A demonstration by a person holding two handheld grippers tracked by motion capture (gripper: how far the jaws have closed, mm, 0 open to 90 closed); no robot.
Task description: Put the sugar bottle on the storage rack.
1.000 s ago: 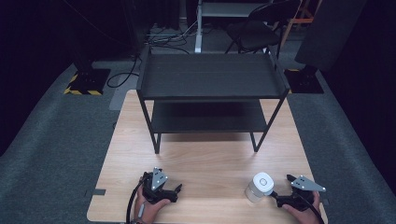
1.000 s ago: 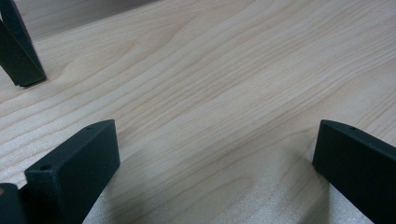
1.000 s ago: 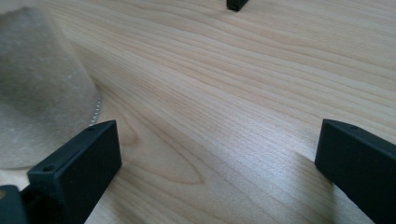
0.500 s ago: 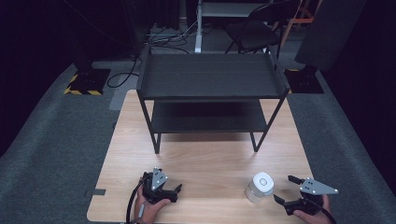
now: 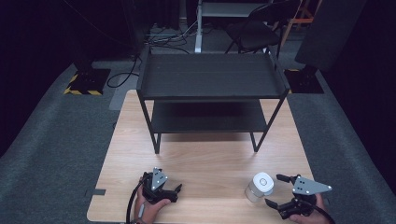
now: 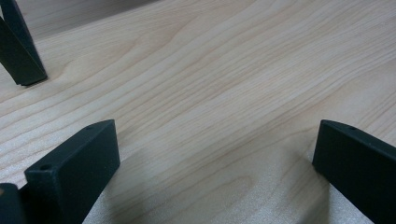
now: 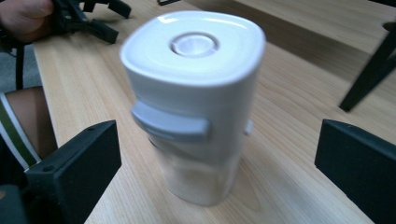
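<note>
A clear container with a white lid [image 5: 259, 186] [image 7: 194, 102] stands upright on the wooden table [image 5: 210, 163] near its front right. My right gripper [image 5: 276, 190] [image 7: 215, 158] is open just right of it, its jaws spread wide and pointing at the container, not touching it. At the front left of the table my left gripper [image 5: 173, 191] [image 6: 215, 158] rests low, open, with bare wood between its jaws.
A black two-tier metal shelf [image 5: 210, 79] stands on the far half of the table; one of its legs [image 6: 18, 51] appears in the left gripper view. A chair [image 5: 254, 28] and cables lie on the floor beyond.
My right gripper has pulled back to the right of the container and its jaws have spread wider. The left gripper has stayed put.
</note>
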